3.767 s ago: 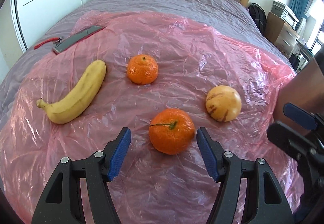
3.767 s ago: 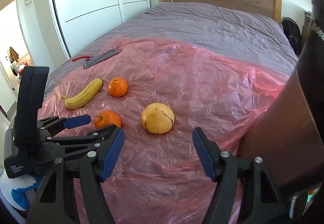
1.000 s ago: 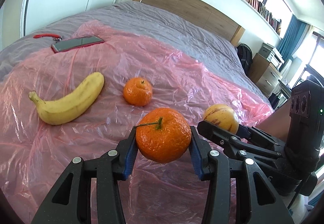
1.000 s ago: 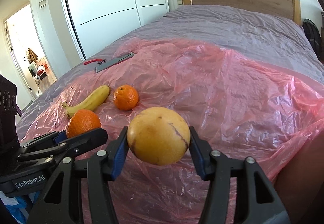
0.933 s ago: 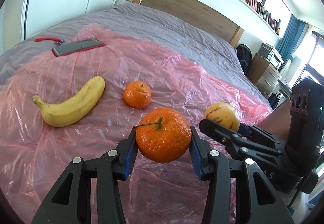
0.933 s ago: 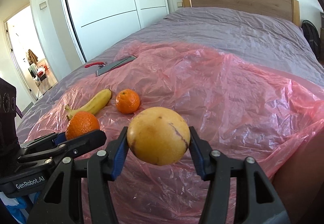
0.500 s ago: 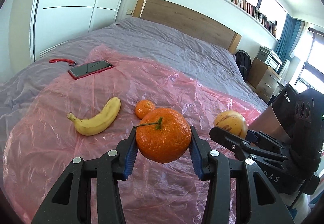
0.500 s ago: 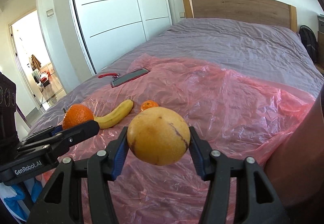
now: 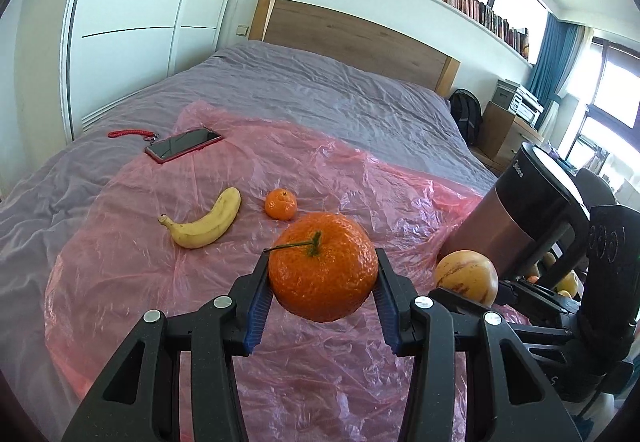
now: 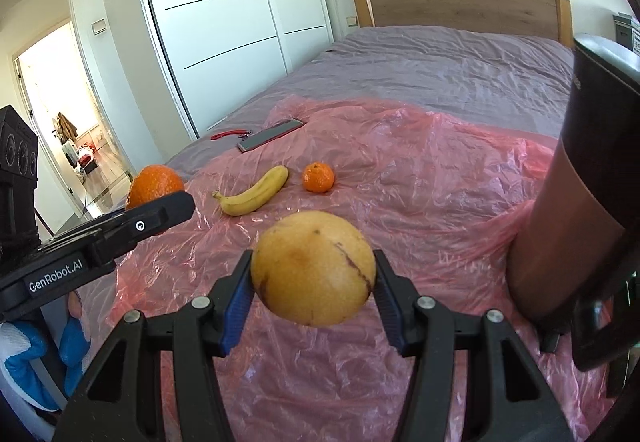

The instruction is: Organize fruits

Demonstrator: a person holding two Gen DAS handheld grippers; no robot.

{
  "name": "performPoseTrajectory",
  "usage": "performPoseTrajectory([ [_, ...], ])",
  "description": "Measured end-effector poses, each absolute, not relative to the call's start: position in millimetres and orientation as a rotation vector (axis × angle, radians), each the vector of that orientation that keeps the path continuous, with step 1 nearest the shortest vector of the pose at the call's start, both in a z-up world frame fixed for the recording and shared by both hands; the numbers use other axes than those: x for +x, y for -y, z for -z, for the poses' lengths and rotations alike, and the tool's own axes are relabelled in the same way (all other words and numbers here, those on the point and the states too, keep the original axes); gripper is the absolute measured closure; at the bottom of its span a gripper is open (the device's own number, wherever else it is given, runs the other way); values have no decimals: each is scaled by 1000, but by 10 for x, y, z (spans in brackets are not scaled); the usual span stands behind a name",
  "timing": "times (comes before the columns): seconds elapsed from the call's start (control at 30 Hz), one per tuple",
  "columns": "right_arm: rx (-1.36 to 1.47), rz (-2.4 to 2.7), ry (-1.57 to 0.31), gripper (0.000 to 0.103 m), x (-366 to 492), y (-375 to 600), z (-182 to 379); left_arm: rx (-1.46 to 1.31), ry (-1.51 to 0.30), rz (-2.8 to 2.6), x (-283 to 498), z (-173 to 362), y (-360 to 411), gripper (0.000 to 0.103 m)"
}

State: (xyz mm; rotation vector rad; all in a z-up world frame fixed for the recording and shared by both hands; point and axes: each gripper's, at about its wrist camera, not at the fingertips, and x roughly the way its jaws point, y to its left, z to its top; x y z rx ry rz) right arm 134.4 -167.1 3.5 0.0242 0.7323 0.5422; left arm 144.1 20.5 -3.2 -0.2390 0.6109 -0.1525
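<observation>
My left gripper (image 9: 320, 298) is shut on a large orange (image 9: 322, 267) with a green stem and holds it high above the bed. My right gripper (image 10: 312, 290) is shut on a round yellow fruit (image 10: 313, 268) with purple streaks, also lifted. Each held fruit shows in the other view: the yellow fruit (image 9: 466, 276) at the right, the orange (image 10: 154, 186) at the left. A banana (image 9: 206, 223) and a small orange (image 9: 281, 203) lie on the pink plastic sheet (image 9: 360, 178); both also show in the right wrist view, the banana (image 10: 254, 197) and the small orange (image 10: 318, 177).
A brown and black cylindrical appliance (image 9: 520, 218) stands at the bed's right edge, close to my right gripper. A phone (image 9: 183, 144) with a red cord (image 9: 128, 133) lies at the sheet's far left. Some fruits (image 9: 568, 282) show behind the appliance.
Both grippers closed on their fruits, then rose and drew back from the bed with them. The banana and small orange look smaller and have not moved.
</observation>
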Motion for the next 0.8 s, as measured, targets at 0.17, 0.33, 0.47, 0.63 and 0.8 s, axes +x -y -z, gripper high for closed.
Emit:
performPoseTrajectory([
  [0.17, 38, -501, -751, 48, 1064, 1855, -39, -212, -618, 175, 1221, -24, -81, 62],
  [0.33, 57, -459, -778, 48, 824, 2070, -12, -185, -644, 209, 1037, -17, 90, 62],
  [0.47, 70, -424, -801, 48, 621, 2244, 14, -165, -664, 248, 877, -17, 264, 62],
  [0.63, 99, -378, -812, 48, 414, 2471, 20, -143, -674, 296, 713, -70, 500, 62],
  [0.8, 129, -334, -791, 48, 251, 2713, -25, -102, -675, 335, 595, -139, 737, 62],
])
